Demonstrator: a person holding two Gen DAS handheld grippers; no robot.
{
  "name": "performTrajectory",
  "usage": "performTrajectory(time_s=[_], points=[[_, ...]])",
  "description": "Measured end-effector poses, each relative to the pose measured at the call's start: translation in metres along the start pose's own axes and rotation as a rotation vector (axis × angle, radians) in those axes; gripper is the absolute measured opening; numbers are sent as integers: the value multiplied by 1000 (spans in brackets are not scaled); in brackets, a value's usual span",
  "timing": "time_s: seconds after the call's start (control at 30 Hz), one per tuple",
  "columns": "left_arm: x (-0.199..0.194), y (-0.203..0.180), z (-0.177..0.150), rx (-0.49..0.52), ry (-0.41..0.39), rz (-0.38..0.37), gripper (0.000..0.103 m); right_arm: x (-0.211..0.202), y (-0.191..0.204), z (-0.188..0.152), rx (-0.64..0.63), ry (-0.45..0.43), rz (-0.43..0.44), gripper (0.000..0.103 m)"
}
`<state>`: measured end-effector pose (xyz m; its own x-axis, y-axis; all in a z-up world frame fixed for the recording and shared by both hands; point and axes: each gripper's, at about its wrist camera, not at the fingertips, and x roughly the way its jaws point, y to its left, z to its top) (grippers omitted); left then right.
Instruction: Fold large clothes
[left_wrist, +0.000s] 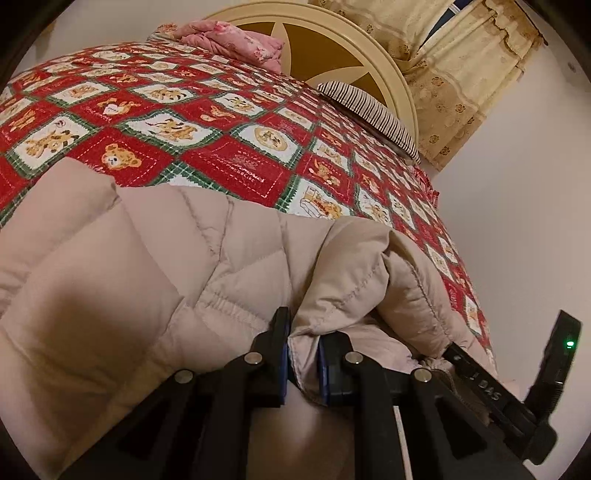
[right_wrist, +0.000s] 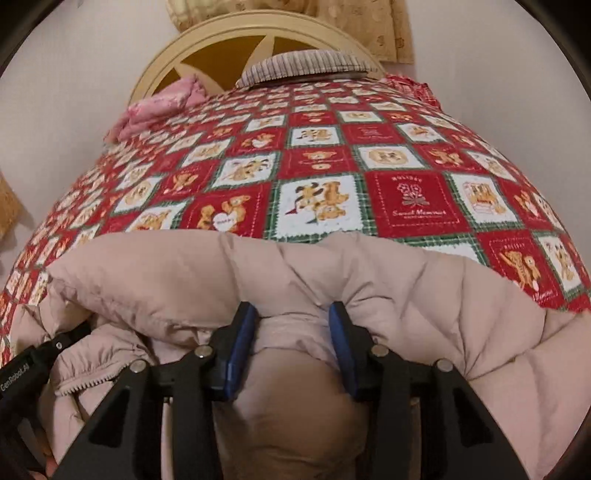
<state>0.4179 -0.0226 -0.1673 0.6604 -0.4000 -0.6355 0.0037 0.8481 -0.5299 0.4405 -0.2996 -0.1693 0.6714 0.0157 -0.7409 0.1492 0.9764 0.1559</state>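
Pale beige quilted puffer jacket (left_wrist: 155, 266): lower half of both frames, on red teddy-bear patchwork bedspread (right_wrist: 332, 177) | left gripper (left_wrist: 303, 332): pressed together, pinching jacket hem edge | right gripper (right_wrist: 293, 314): spread, jacket fold between pads, left pad touching, not clamped.

Both wrist cameras sit low and close over the puffy beige quilted jacket (left_wrist: 155, 280), facing twelve o'clock up the red teddy-bear patchwork bedspread (right_wrist: 332, 166) towards the cream rounded headboard (right_wrist: 221, 40), shared by both.
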Motion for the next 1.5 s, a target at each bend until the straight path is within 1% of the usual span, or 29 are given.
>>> performTrajectory(time_s=[0.1, 0.13, 0.2, 0.23, 0.27, 0.33, 0.4, 0.47, 0.5, 0.53, 0.57, 0.6, 0.63, 0.67, 0.73, 0.77, 0.8, 0.83, 0.87, 0.9, 0.93, 1.07, 1.13, 1.17, 1.23, 1.3, 1.4, 1.5], points=[[-20, -2, 2, -1, 57, 36, 14, 4, 3, 0, -25, -3, -27, 45], [-35, -5, 1, 13, 53, 60, 14, 3, 5, -1, -32, -6, -34, 45], [-60, -12, -3, 63, 25, 126, 15, 2, 7, -2, -34, -11, -37, 45], [-71, -15, -4, 84, 11, 146, 16, 1, 6, -3, -33, -13, -34, 46], [-83, -20, -4, 95, -4, 140, 16, 2, 5, -2, -31, -13, -32, 46], [-88, -29, 4, 96, -13, 95, 17, 3, 7, 0, -31, -15, -31, 46], [-82, -53, 19, 148, -23, 48, 17, 2, 7, 0, -36, -17, -38, 46], [-68, -82, 34, 225, -56, 17, 20, 1, 9, -1, -45, -21, -50, 46], [-56, -94, 40, 256, -65, 2, 28, 1, 9, -1, -47, -22, -53, 46], [-43, -103, 45, 276, -67, -4, 39, 1, 9, -1, -47, -22, -54, 46], [-28, -111, 48, 287, -62, 22, 40, 1, 9, -1, -46, -22, -53, 46], [-10, -116, 49, 300, -53, 70, 40, 1, 9, -1, -46, -22, -52, 46], [1, -117, 48, 305, -36, 90, 40, 1, 9, -1, -46, -22, -51, 46], [22, -114, 44, 315, 11, 125, 40, 1, 9, -1, -45, -23, -50, 46], [46, -98, 30, 348, 55, 185, 40, 1, 8, -1, -35, -24, -37, 46], [49, -91, 23, 359, 41, 174, 40, 0, 7, -1, -30, -28, -28, 46], [48, -82, 19, 353, 25, 142, 40, -2, 6, -1, -20, -38, -10, 46], [46, -77, 16, 336, 14, 127, 40, -3, 4, -1, -12, -44, 2, 46], [48, -73, 16, 327, 12, 129, 40, -4, 3, -1, -5, -48, 14, 46], [51, -75, 15, 332, 16, 138, 40, -4, 2, -1, 0, -48, 22, 46], [55, -78, 14, 350, 25, 163, 40, -4, 3, 0, 1, -48, 24, 47], [64, -86, 10, 407, 33, 230, 40, -6, 1, 1, 12, -55, 40, 51], [66, -87, 8, 416, 35, 243, 40, -10, -3, -1, 36, -75, 61, 52], [66, -87, 7, 418, 35, 246, 40, -14, -9, -2, 63, -99, 83, 52], [66, -86, 7, 419, 34, 245, 40, -14, -18, -2, 117, -102, 95, 52], [67, -88, 6, 426, 31, 253, 40, -6, -20, 0, 136, -59, 88, 52], [68, -90, 4, 436, 29, 265, 40, 1, -7, 3, 75, -25, 21, 53], [69, -91, 5, 440, 28, 273, 40, 8, -3, 5, 43, 4, -16, 53]])
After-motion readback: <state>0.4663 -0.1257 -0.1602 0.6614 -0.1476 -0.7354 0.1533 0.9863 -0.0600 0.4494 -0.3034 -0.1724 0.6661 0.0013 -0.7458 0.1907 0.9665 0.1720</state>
